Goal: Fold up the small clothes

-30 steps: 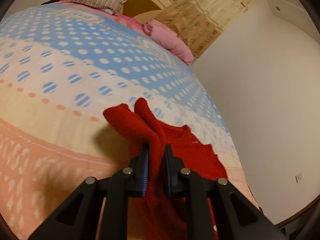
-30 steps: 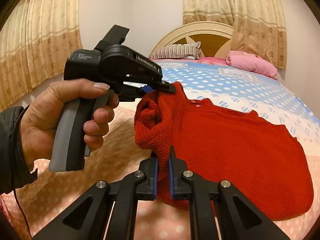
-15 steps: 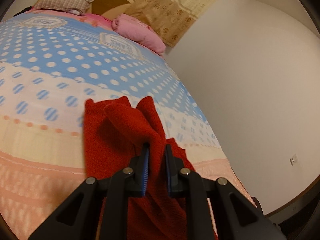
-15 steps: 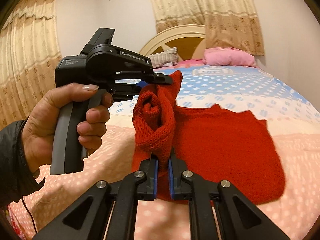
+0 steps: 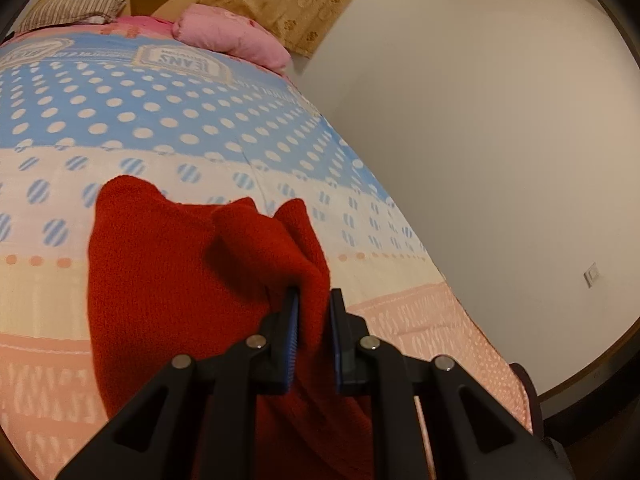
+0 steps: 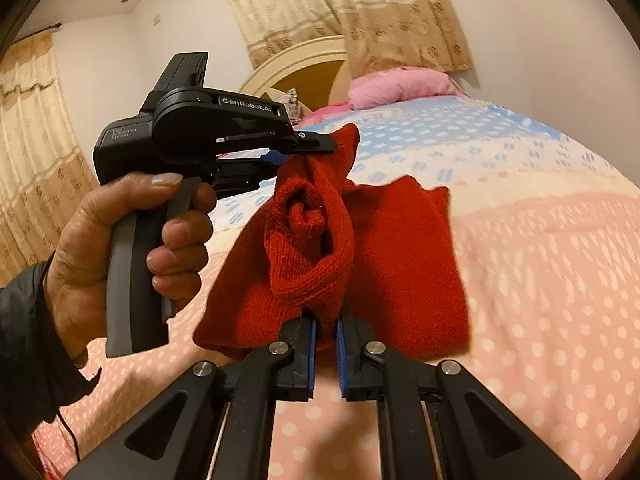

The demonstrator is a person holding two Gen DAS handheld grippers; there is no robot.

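the red sweater [image 6: 404, 256] lay partly on the bed [image 6: 540, 280], its near edge lifted off the dotted quilt by both tongs. the right tongs [image 6: 326, 344] were clamped tight on a bunched fold at the lower edge. the left tongs [image 6: 296, 152], held in a hand [image 6: 116, 248] just to the left in the right wrist view, were pinched nearly closed on another corner of the knit, higher up. in the left wrist view those same tongs [image 5: 314, 336] showed thick red cloth squeezed between the blue pads.

the step looked like carrying one side of the sweater over the rest to make a fold. to do it well, both grips should have travelled together at the same height, so the raised edge stayed taut between them and did not roll. the knit between the two tongs was curled and bunched, so drawing them a little apart before lowering would probably have flattened it. the edge should have come down square on the part lying flat, and only then should the tongs have let go, or the soft wool might have slumped crooked.
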